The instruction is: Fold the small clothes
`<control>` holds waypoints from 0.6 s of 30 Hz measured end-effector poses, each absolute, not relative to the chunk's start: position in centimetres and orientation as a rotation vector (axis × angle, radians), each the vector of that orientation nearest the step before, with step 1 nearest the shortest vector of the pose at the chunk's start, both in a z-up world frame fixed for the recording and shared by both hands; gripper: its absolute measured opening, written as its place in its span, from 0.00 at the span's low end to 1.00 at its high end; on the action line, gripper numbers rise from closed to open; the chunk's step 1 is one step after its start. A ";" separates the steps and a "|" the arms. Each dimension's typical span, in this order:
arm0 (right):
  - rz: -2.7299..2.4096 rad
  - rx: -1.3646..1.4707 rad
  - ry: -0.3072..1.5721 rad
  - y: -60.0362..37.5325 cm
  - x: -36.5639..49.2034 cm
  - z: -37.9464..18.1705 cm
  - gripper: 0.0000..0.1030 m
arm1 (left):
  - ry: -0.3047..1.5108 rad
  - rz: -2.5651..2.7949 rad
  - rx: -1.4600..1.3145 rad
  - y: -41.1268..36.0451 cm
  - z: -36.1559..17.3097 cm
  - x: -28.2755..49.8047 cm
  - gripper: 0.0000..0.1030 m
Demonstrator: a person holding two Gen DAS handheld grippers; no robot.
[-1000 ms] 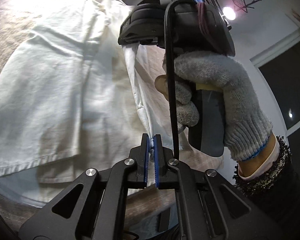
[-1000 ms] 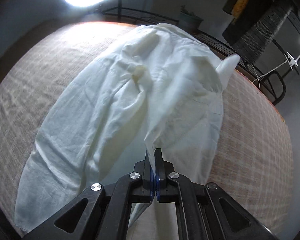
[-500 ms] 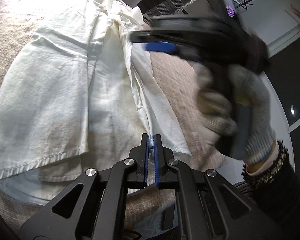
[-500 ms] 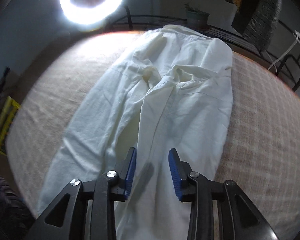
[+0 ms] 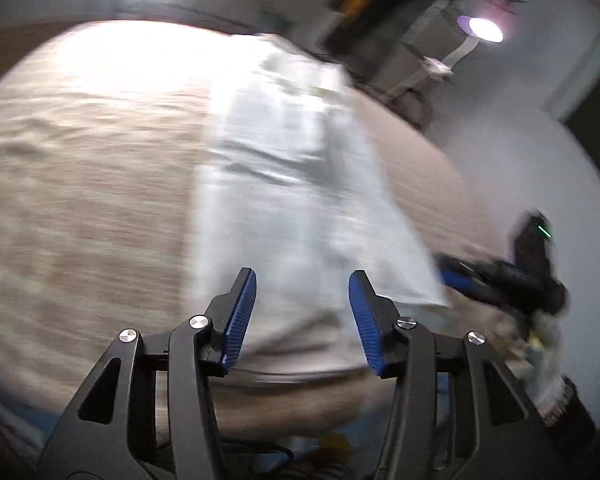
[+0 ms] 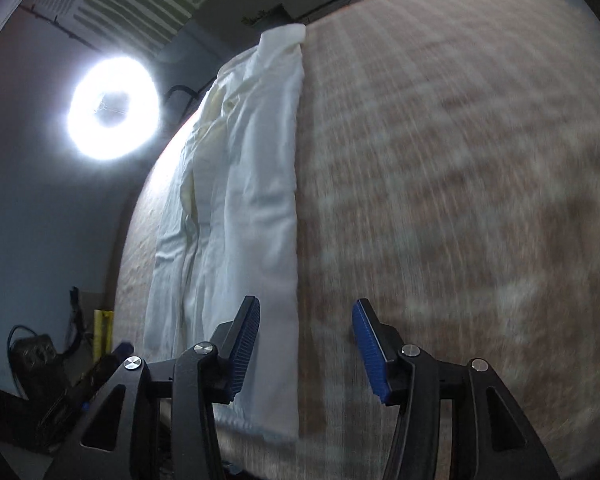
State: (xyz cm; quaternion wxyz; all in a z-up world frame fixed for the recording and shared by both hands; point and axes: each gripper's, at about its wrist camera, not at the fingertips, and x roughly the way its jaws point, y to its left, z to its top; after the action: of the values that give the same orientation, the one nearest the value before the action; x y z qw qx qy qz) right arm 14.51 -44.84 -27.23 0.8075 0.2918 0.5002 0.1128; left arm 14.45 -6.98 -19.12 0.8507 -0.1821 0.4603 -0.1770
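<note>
We see both our tongs, left gripper (image 5: 302, 316) and right gripper (image 6: 306, 344), just sprung apart and empty, the long white cotton garment (image 6: 252, 200) released ahead, lying folded lengthwise.

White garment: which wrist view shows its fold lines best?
The right wrist view: the white garment is sharp, lying as a long narrow strip on the mat. The left wrist view shows the same strip, smeared by motion blur.

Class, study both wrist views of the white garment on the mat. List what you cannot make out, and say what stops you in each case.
- Left wrist view: the white garment is smeared by motion blur, so its folds and seams are unreadable.
- Left wrist view: the right gripper is blurred at the right edge; its fingers are indistinct.
- Right wrist view: the garment's near hem is hidden behind the gripper's fingers.
- Right wrist view: the mat weave is blurred.
</note>
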 end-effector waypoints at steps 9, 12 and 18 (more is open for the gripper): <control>0.346 0.679 1.103 -43.5 13.9 -28.5 0.25 | 1.101 -0.339 -0.536 -4.2 -23.5 16.1 0.48; 0.379 0.710 1.115 -42.9 13.9 -29.0 0.09 | 1.133 -0.397 -0.573 -4.8 -24.1 16.6 0.08; 0.374 0.744 1.033 -42.7 12.8 -26.0 0.02 | 1.085 -0.440 -0.561 -4.5 -21.4 16.2 0.03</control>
State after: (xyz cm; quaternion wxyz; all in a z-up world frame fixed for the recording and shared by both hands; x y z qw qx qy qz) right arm 12.83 -42.67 -25.95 0.7878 0.3455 0.4795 0.1735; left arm 16.16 -4.51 -21.41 0.7966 -0.2613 0.5051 -0.2049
